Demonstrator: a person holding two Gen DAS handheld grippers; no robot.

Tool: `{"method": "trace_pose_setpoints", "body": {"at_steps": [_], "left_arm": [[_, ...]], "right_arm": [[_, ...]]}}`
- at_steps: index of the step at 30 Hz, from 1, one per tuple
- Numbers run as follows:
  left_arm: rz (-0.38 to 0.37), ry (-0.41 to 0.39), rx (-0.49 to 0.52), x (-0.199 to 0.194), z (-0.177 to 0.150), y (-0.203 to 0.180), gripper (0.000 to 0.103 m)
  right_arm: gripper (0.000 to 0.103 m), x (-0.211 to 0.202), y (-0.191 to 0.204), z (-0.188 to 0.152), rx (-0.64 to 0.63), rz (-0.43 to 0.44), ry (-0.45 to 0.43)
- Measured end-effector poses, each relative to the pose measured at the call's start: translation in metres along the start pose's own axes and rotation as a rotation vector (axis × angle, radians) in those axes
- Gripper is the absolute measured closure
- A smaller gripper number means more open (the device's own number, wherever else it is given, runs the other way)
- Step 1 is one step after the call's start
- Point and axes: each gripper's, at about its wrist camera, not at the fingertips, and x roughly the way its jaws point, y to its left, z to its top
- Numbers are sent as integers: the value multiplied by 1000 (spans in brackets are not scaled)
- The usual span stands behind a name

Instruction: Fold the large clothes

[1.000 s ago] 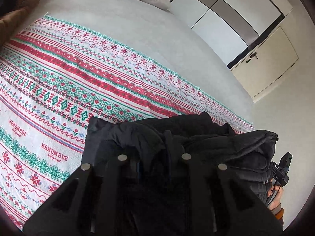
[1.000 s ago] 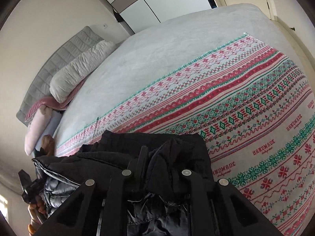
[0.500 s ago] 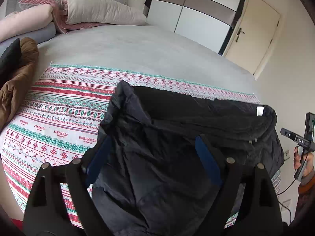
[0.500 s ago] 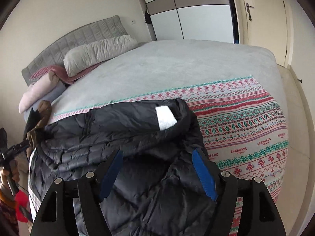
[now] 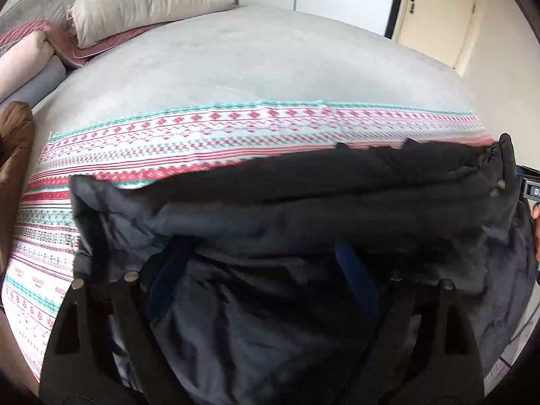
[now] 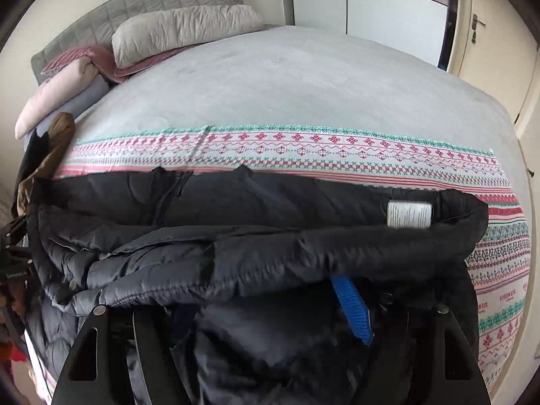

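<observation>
A large black puffer jacket [image 5: 303,202] lies folded across the near part of the bed on a red, green and white patterned blanket [image 5: 202,135]. It also shows in the right wrist view [image 6: 236,236], with a white care label [image 6: 408,214] near its right end. My left gripper [image 5: 260,270] is open, its blue-padded fingers [image 5: 354,280] spread over the jacket's near fold. My right gripper [image 6: 266,300] is open too, its blue pads [image 6: 352,307] partly under the jacket's rolled edge.
The grey bed surface [image 6: 287,84] stretches beyond the blanket. Pillows [image 6: 182,30] and rolled bedding [image 6: 57,94] lie at the headboard. A brown garment [image 5: 13,155] sits at the left edge. A wardrobe [image 6: 371,6] and a door [image 5: 438,13] stand behind.
Both grippers were shut on the jacket a second ago and have opened. The jacket has been spread and laid down in a long fold across the blanket; both cameras now sit lower, close over it.
</observation>
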Motion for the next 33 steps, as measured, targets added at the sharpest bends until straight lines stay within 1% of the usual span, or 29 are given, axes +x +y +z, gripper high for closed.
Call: {"method": "trace_pose_setpoints", "body": {"at_steps": [1, 3, 4, 5, 6, 8, 11, 13, 14, 15, 17, 18, 20, 22, 23, 24, 26, 28, 31, 32, 33], "left_arm": [[67, 0, -26, 7, 4, 14, 15], [200, 12, -99, 14, 7, 45, 15], [253, 12, -138, 13, 6, 59, 15], [277, -1, -169, 8, 3, 68, 16], [267, -22, -186, 1, 0, 72, 16], [207, -49, -170, -14, -8, 66, 16], [107, -73, -90, -29, -21, 30, 15], [70, -73, -57, -29, -33, 12, 15], [71, -56, -72, -27, -40, 7, 15], [69, -43, -95, -25, -48, 11, 15], [58, -48, -145, -30, -66, 24, 15], [67, -55, -170, -35, -73, 31, 15], [101, -59, -188, -48, -85, 43, 15], [143, -67, -201, -64, -95, 48, 15], [147, -71, -207, -72, -100, 46, 15], [137, -72, -216, -80, -105, 44, 15], [109, -71, -231, -100, -115, 33, 15], [91, -69, -236, -117, -125, 19, 15], [76, -62, -226, -139, -141, -4, 14], [74, -56, -224, -145, -146, -12, 11], [73, -46, -221, -150, -151, -19, 6]], "right_arm": [[29, 4, -7, 7, 29, -38, -12], [29, 5, -25, 16, 89, -153, -41], [29, 2, -34, 16, 112, -184, -54], [29, -3, -40, 14, 132, -191, -68], [29, -8, -40, 11, 142, -170, -85], [29, -20, -28, 1, 115, -106, -105], [29, -28, 20, -11, -1, -42, -115], [29, -27, 52, -21, -89, 11, -108], [29, -25, 64, -29, -130, 10, -102], [29, -21, 69, -36, -159, -8, -94], [29, -15, 63, -47, -159, -42, -70], [29, -14, 51, -51, -125, -53, -66], [29, -21, 19, -60, -32, -83, -70], [29, -36, -4, -69, 47, -143, -89], [29, -46, -9, -75, 71, -159, -99], [29, -56, -11, -80, 80, -150, -110], [29, -78, -9, -92, 79, -131, -130], [29, -98, 0, -106, 70, -136, -152], [28, -125, 27, -123, 41, -146, -176], [26, -132, 35, -131, 30, -142, -184], [25, -141, 40, -138, 22, -139, -191]]}}
